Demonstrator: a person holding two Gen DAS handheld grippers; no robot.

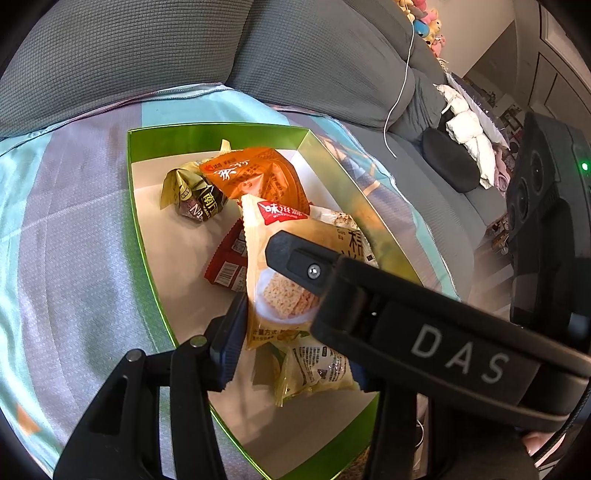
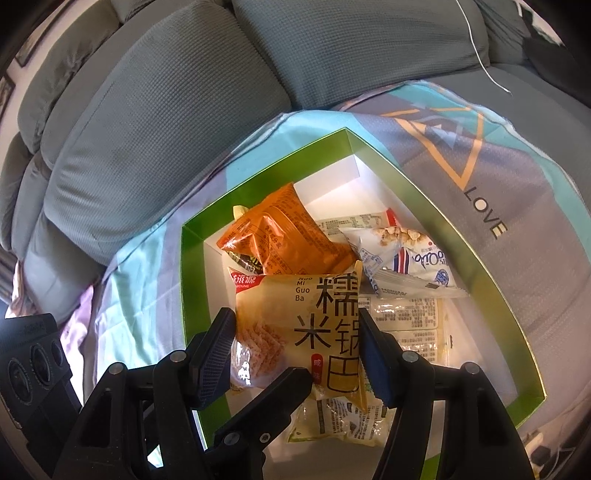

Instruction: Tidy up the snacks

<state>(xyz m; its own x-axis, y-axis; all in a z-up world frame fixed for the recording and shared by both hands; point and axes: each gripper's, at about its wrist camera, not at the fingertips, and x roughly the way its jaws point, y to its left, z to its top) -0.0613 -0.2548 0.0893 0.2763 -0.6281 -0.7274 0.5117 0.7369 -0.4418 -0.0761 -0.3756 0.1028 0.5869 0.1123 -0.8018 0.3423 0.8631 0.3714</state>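
A green-rimmed box (image 1: 147, 136) (image 2: 424, 192) with a white floor sits on a striped cloth on a sofa. It holds several snack packs: an orange pack (image 1: 258, 177) (image 2: 280, 236), a gold-wrapped candy (image 1: 192, 192), a red pack (image 1: 231, 262), white peanut packs (image 2: 410, 254). A yellow rice-cracker pack (image 1: 280, 280) (image 2: 306, 321) stands between the fingers of both grippers. My left gripper (image 1: 291, 339) is wide around its lower part. My right gripper (image 2: 299, 350) holds it, and crosses the left wrist view (image 1: 406, 325). A pale pack (image 1: 317, 369) (image 2: 343, 417) lies below.
Grey sofa cushions (image 1: 184, 48) (image 2: 166, 110) rise behind the box. The cloth (image 1: 66, 229) (image 2: 517, 177) spreads around it. A white cord (image 1: 402, 81) hangs over the backrest. White clothes (image 1: 469, 129) and soft toys (image 1: 428, 22) lie far right.
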